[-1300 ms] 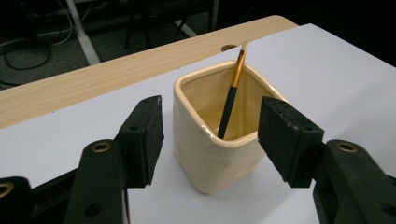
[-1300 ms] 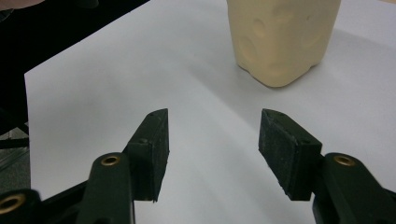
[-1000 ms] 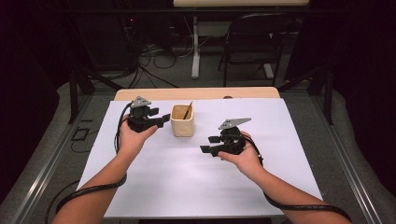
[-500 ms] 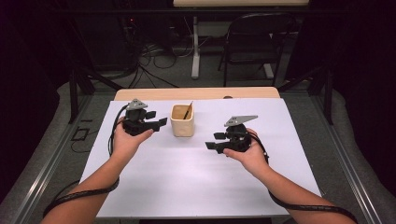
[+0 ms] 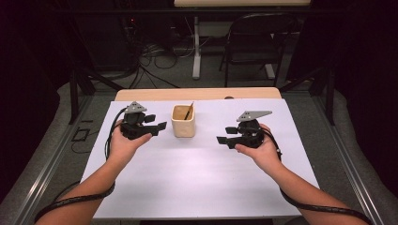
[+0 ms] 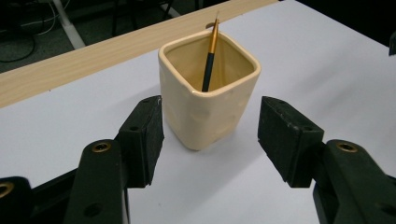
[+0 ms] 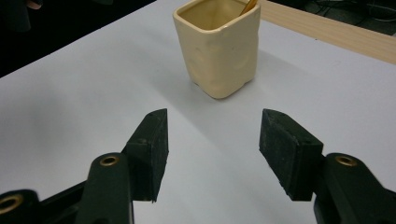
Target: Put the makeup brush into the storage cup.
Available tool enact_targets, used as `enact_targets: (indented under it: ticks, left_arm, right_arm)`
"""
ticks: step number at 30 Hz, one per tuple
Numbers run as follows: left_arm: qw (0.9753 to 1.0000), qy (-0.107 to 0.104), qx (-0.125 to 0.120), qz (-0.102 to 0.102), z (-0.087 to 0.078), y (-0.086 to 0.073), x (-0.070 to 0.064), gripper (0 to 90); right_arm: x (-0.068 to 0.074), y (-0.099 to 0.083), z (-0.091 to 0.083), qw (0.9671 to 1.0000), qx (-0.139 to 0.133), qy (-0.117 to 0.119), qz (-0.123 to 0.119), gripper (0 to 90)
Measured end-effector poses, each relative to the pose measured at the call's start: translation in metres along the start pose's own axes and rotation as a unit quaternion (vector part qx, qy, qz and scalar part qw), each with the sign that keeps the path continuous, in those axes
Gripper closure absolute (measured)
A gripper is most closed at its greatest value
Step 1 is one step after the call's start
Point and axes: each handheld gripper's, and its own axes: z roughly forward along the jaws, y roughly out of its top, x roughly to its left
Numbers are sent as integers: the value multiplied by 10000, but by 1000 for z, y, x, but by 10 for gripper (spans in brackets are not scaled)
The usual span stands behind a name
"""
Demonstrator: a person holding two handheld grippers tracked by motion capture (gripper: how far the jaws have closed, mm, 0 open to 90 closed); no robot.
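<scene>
Left gripper (image 5: 159, 126) has closed in on the cream cup (image 5: 183, 121) — jaws apart, flanking it; right gripper (image 5: 223, 140) has drifted back, jaws apart — left grasp likely next.

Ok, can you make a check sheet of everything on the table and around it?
Surface: white table cover, wooden strip at the far edge.
Job's things: cream square cup, upright, a paintbrush leaning inside.
Clutter: nothing seen.
Grippers: left gripper open beside the cup, not touching; right gripper open, farther off.
Cables: one black cable trails from each gripper.
Surroundings: dark room, folding chair and floor wires behind.
</scene>
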Motion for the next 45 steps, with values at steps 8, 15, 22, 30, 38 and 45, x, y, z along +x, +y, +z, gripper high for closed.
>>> enact_targets:
  ticks: [8, 15, 22, 30, 38, 45]
  left_arm:
    - [10000, -46, 78, -14, -7, -5, -2, 411]
    - [9999, -97, 110, -53, -11, -12, -4, 403]
    - [9998, -88, 141, -81, -12, -24, -4, 383]
    - [9999, -9, 156, -8, -14, -35, -8, 379]
    - [9998, -89, 180, -25, -14, -48, -12, 379]
    - [9998, -82, 180, -76, -16, -56, -9, 381]
  right_arm:
    - [-4, -4, -8, 9999, 45, -99, -55, 415]
    - [-9, -10, -15, 9996, 99, -237, -85, 394]
    - [-12, -15, -22, 9992, 149, -344, -148, 381]
    - [-15, -20, -28, 9988, 105, -443, -162, 378]
    - [-16, -26, -32, 9985, 115, -506, -182, 375]
    - [-15, -33, -32, 9983, 140, -519, -204, 375]
